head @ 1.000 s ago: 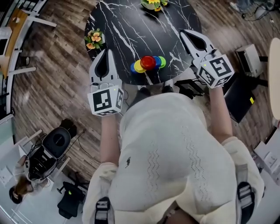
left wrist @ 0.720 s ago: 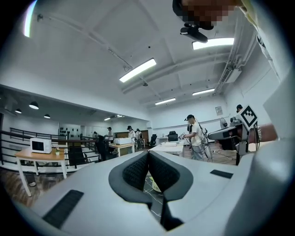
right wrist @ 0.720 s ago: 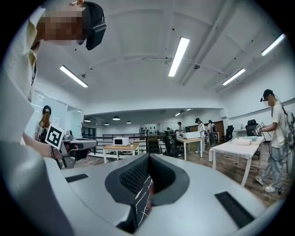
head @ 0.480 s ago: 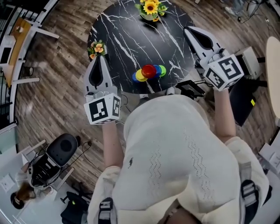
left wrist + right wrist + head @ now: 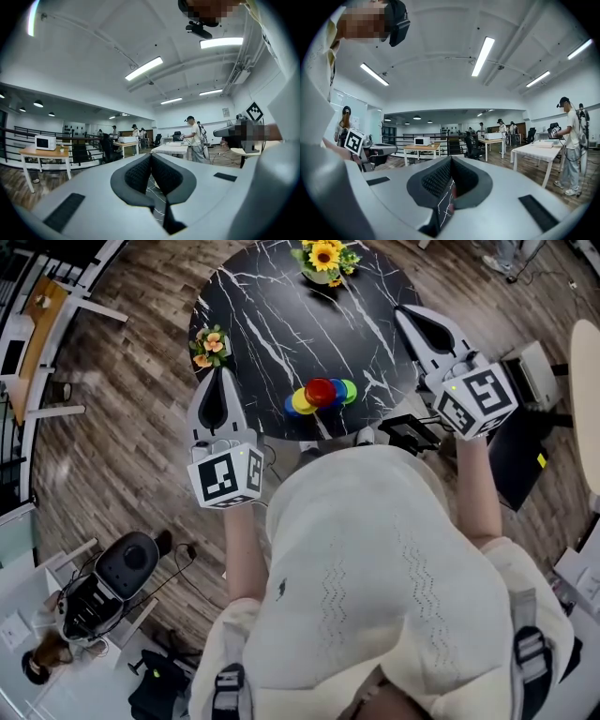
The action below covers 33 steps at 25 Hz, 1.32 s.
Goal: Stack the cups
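Clustered at the near rim of the dark marble surface [image 5: 272, 324]: cups [image 5: 320, 396], red uppermost, yellow and blue touching on its left, green on its right. Cannot tell whether any are nested.

Flanked on both sides:
- Left gripper [image 5: 219, 374] hangs just off the rim, left of the cluster, fingers [image 5: 138, 171] pressed together on nothing.
- Right gripper [image 5: 403, 312] sits over the right rim, farther from the body, fingers [image 5: 438, 177] likewise closed and empty.

Both aimed level and outward past the cups, so no cup shows in either gripper view, only a sliver of marble below. Cups therefore lie below and inboard of both tips. Likely needed next: open, tip down, swing inward. Left looks slightly nearer to yellow and blue, right to green.
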Available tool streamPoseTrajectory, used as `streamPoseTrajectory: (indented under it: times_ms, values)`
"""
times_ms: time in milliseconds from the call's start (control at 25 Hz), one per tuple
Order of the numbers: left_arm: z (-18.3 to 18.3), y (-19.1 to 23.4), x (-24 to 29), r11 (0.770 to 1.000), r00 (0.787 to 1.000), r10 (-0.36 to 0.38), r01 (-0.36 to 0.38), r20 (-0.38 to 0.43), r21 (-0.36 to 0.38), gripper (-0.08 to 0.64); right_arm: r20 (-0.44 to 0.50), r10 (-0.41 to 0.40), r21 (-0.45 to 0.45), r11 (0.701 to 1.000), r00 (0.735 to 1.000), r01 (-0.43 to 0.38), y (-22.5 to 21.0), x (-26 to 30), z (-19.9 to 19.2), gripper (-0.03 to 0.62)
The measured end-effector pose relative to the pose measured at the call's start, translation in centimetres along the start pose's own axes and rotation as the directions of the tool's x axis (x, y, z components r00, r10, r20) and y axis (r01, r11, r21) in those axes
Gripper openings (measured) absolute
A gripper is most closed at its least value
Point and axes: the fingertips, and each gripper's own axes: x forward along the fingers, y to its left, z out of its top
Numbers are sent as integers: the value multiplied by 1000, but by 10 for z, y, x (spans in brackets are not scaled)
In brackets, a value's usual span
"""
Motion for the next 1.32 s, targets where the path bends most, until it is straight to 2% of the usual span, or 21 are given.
streamPoseTrajectory:
  times_ms: [1320]
  values:
    - [-6,-1,-13,1000,1000,-2,2,1,22,21,-26,59,-64,996,998,-60,25,6,-7,6]
